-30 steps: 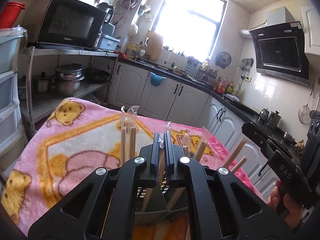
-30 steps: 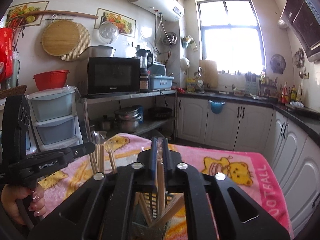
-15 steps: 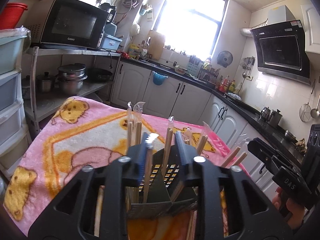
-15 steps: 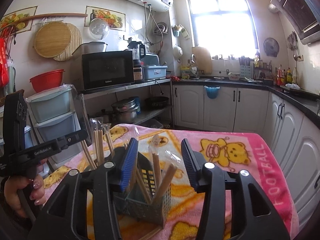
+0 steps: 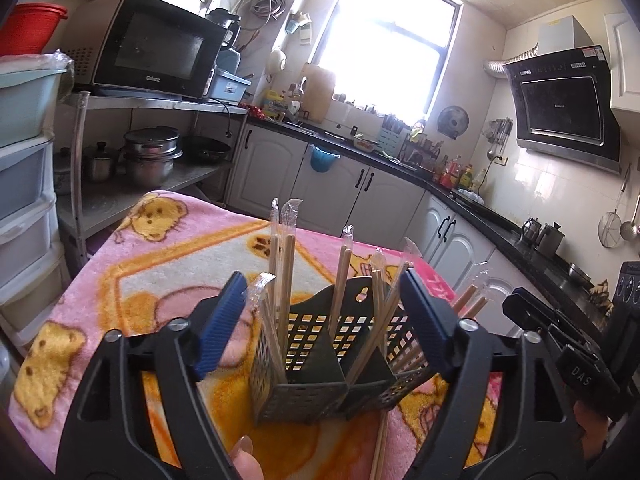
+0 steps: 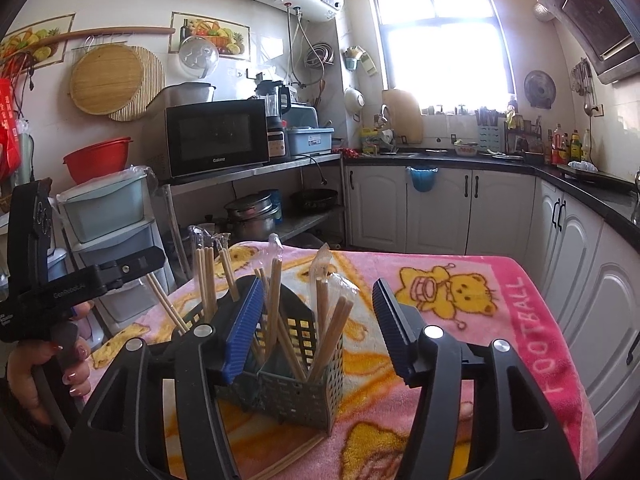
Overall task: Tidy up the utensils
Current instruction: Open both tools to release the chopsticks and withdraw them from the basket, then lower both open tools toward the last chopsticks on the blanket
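Observation:
A dark perforated utensil holder (image 5: pixel 320 360) stands on the pink bear blanket (image 5: pixel 132 280), with several wrapped wooden chopsticks (image 5: pixel 282 264) upright in its compartments. My left gripper (image 5: pixel 324 320) is open and empty, its blue pads either side of the holder and above it. The holder also shows in the right wrist view (image 6: pixel 296 376), with chopsticks (image 6: pixel 324 312) in it. My right gripper (image 6: pixel 320 328) is open and empty, just above and around the holder. A loose chopstick (image 5: pixel 380 444) lies on the blanket by the holder's base.
The blanket-covered table has a steel rack with pots (image 5: pixel 152 156) and a microwave (image 5: pixel 156 48) to its left, plastic drawers (image 5: pixel 24 160) nearer left, and white cabinets (image 5: pixel 360 192) behind. The left gripper's body (image 6: pixel 60 288) shows at the right wrist view's left.
Both grippers were shut on wrapped chopsticks over the holder one second ago. Both have opened wide and let the chopsticks drop into the holder, and drawn back a little.

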The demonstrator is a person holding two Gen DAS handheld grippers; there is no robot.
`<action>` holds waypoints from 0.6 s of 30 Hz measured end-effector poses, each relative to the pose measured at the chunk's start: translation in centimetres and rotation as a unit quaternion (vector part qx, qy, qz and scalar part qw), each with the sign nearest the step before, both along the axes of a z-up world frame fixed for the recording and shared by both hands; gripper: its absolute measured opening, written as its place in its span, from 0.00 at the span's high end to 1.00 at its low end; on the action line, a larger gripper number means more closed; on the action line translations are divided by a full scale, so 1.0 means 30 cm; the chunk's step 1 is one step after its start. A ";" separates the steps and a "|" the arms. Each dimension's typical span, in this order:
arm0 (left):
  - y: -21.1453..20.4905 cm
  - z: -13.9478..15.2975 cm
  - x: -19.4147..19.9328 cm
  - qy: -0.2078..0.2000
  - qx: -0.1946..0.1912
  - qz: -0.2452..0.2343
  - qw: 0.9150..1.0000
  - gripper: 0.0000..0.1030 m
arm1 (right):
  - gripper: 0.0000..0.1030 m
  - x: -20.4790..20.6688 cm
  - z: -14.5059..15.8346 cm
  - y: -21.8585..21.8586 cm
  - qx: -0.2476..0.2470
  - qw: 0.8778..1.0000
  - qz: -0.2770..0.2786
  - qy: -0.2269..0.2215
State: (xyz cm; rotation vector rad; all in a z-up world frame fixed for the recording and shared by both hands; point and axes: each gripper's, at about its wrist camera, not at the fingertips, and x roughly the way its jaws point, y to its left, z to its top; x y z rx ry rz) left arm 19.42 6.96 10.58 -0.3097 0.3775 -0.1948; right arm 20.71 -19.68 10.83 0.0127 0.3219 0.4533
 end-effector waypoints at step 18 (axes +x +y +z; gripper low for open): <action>0.056 -0.014 -0.122 0.008 -0.012 0.023 1.000 0.10 | 0.34 -0.056 -0.050 0.008 -0.012 1.000 0.012 0.022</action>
